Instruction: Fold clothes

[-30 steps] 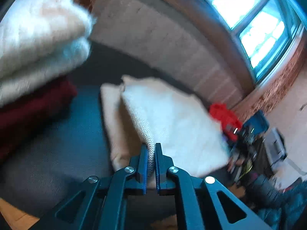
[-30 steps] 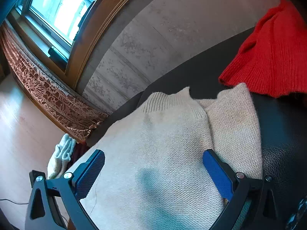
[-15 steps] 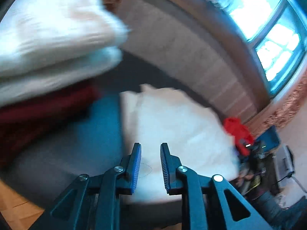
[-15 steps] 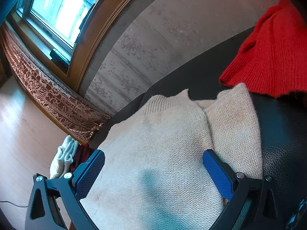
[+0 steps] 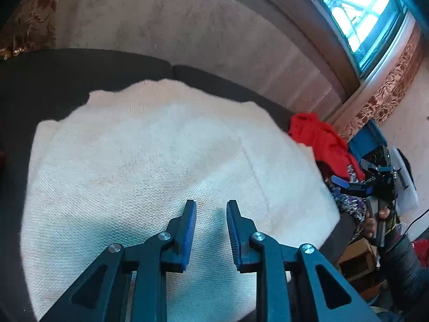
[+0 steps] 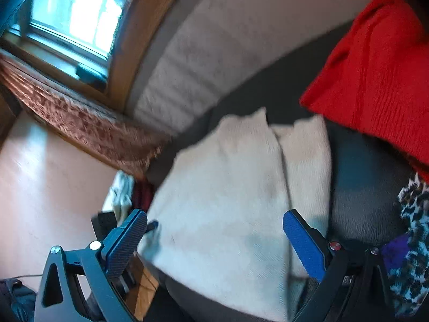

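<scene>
Both sets of jaws stand apart with nothing pinched between them. On the left gripper [image 5: 209, 230] the two blue pads have just been opening and now leave a narrow gap, through which only the knit below shows. On the right gripper [image 6: 214, 244] the jaws are spread wide, one blue pad far out to each side.

Below and ahead of the left jaws lies a cream knitted sweater [image 5: 161, 166], folded into a broad rounded block. Its surface is a fine, even weave with faint tan marks, and a straight seam runs away from the right pad. A second layer of the same knit peeks out along its left edge. The left jaws cast a bluish shadow on the fabric just in front of their tips; whether the pads touch it cannot be told. The sweater rests on a dark sofa seat [image 5: 53, 80], which frames it beyond and to the left of the jaws.

From the right wrist view, somewhat blurred, the same sweater [image 6: 228, 201] fills the space between the wide jaws and stretches away from them, its ribbed neckline at the far end and a folded strip along the right side. Beyond the right pad, up and to the right, a red garment [image 6: 375, 80] lies on the seat, its lower edge just beside the sweater's far corner. To the right of that pad sits a leopard-print cloth [image 6: 413, 230].
</scene>
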`<control>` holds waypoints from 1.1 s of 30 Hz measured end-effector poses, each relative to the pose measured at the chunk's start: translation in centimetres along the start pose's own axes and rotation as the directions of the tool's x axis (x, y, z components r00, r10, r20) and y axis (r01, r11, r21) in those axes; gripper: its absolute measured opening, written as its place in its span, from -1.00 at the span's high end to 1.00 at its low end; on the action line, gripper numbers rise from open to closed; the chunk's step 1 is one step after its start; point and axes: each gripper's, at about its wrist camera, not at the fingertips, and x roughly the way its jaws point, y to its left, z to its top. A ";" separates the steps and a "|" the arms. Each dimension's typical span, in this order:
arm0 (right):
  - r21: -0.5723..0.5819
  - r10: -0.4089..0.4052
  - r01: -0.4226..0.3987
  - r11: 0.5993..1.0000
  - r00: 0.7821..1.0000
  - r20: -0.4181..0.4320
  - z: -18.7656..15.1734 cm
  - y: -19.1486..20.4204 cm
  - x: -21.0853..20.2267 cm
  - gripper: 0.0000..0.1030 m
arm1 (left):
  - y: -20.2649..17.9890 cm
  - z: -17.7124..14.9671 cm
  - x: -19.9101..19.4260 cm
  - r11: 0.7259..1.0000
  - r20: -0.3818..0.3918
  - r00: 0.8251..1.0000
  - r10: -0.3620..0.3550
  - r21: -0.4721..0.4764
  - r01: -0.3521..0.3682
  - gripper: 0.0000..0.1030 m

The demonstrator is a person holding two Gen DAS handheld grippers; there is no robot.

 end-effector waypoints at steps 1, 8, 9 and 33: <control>0.025 0.010 -0.009 1.000 1.000 -0.028 0.1 -0.6 0.5 -1.00 | 0.4 -0.1 0.1 1.000 -0.001 1.000 -0.014 -0.014 0.014 0.56; 0.080 0.129 -0.116 0.990 0.975 -0.180 -0.1 -1.9 2.7 -1.00 | 3.1 -0.6 0.2 0.986 0.000 0.993 -0.120 -0.117 0.119 0.56; 0.069 0.134 -0.123 0.990 0.972 -0.195 -0.2 -1.7 2.8 -1.00 | 3.1 -0.6 0.2 0.985 0.002 0.992 -0.124 -0.119 0.123 0.56; -0.065 -0.169 0.157 0.985 0.952 -0.256 -5.6 -0.4 -3.3 0.86 | 1.8 -0.7 -0.5 0.998 -0.054 0.997 -0.056 0.020 0.057 0.56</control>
